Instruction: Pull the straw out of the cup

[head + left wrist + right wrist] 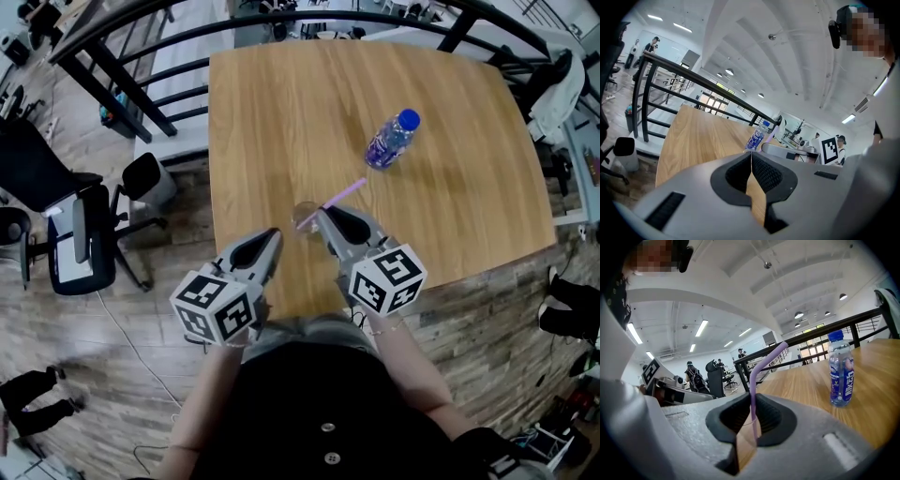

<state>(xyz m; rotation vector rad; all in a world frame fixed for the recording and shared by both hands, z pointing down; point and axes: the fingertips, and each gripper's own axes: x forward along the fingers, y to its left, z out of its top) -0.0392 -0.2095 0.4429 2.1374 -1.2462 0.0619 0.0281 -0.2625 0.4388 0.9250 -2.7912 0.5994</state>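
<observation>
A clear plastic cup (305, 217) stands near the front edge of the wooden table (281, 112). A purple bent straw (345, 193) leans out of it to the right. My right gripper (322, 214) is at the cup's right side. In the right gripper view the straw (764, 364) rises between the pads, and the right gripper (752, 399) is shut on it just above the cup's rim (751, 430). My left gripper (275, 234) hovers at the table's front edge, left of the cup. Its jaws meet at the tips (751, 154) with nothing between them.
A blue-capped water bottle (392, 139) (841, 376) lies on the table beyond the cup, to the right. A black railing (122, 84) and office chairs (80, 234) are off the table's left side. The person's body is close against the front edge.
</observation>
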